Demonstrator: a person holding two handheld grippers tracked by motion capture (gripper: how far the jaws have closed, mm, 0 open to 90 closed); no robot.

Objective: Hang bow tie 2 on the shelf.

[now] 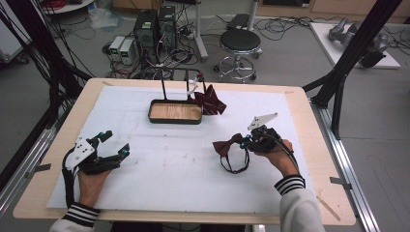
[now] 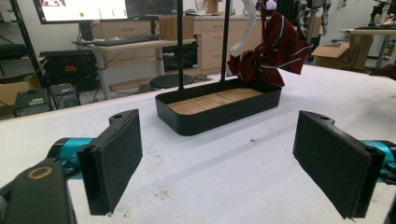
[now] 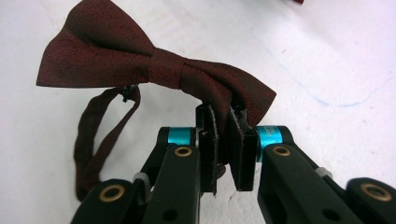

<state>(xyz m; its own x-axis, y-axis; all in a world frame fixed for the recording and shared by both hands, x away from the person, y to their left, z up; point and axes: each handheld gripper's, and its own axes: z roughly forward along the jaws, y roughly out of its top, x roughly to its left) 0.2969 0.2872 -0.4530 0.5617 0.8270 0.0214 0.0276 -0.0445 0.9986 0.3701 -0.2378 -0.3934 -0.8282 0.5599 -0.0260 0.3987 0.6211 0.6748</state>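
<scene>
While the left claw (image 1: 112, 145) rests near the left edge of the surface (image 1: 169, 164), its two black pads (image 2: 112, 158) stand spread wide with nothing between them, the person's left hand (image 1: 89, 181) gripping it from below. Seen along that claw, the pads frame a shallow black tray (image 2: 219, 112) with a wooden floor, well ahead of them, from which two thin black posts rise. A striped tie (image 2: 275, 49) in dark red with pale lines hangs bunched at the tray's right end, above the rim.

Farther right on the white cover, the bow tie (image 1: 229, 145) lies flat, right of centre and well apart from the tray. It is dark maroon with a fine speckled weave, its two wings flaring from a narrow band wrapped round the middle. The left wing lies broad and smooth; the right wing narrows into the grip. A thin strap (image 3: 95, 140) of the same cloth loops out beneath the left wing, with a small dark clasp where it meets the bow.

Rightmost, the right claw (image 3: 223, 126) is pressed together on the bow tie's right wing, the pads pinching the cloth at its edge. The right hand (image 1: 280, 157) holds that claw just beside the bow, low over the surface.
</scene>
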